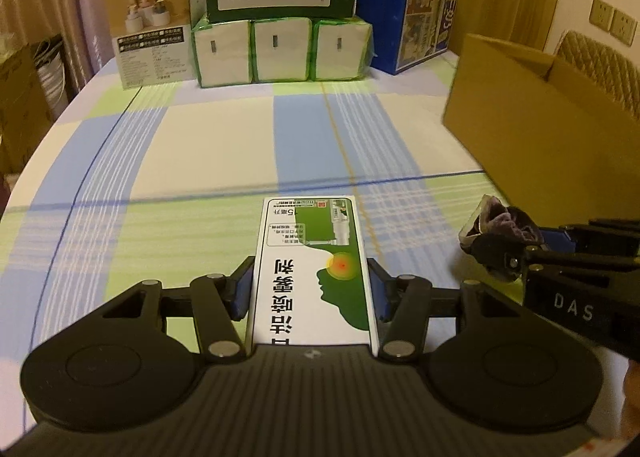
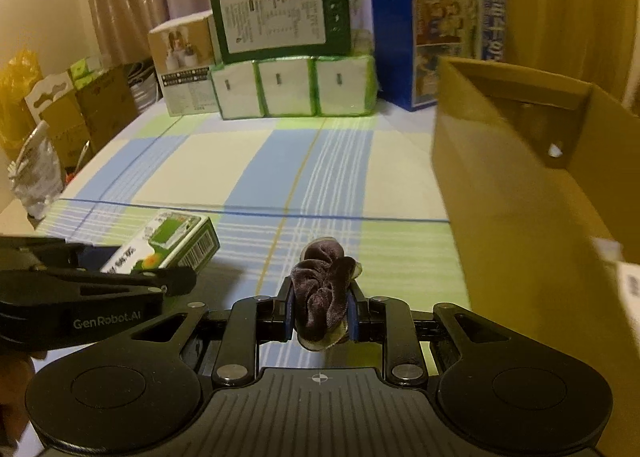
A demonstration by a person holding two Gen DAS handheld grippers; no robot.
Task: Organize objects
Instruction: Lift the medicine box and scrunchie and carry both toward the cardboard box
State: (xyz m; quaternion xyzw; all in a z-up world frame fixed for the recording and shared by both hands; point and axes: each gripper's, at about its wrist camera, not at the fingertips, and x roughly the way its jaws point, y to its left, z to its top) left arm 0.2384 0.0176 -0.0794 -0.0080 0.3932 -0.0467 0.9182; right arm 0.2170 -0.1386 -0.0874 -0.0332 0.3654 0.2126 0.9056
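Purple velvety cloth (image 2: 320, 293), perhaps a scrunchie, sits pinched in the right claw (image 2: 320, 311); left claw (image 1: 311, 289) grips a spray carton (image 1: 312, 269).

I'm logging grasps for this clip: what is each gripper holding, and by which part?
The left gripper clamps the green-and-white box by its long sides. The right gripper pinches the bunched purple cloth around its middle.

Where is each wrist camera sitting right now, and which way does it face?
Left wrist: on the left gripper, facing along the checked tablecloth toward stacked boxes; its jaws clamp a white-and-green medicine carton.
Right wrist: on the right gripper, facing the same way; its jaws clamp a dark purple velvet scrunchie.
Shared: each shows the other gripper, the open brown cardboard box, and the green-wrapped tissue packs.
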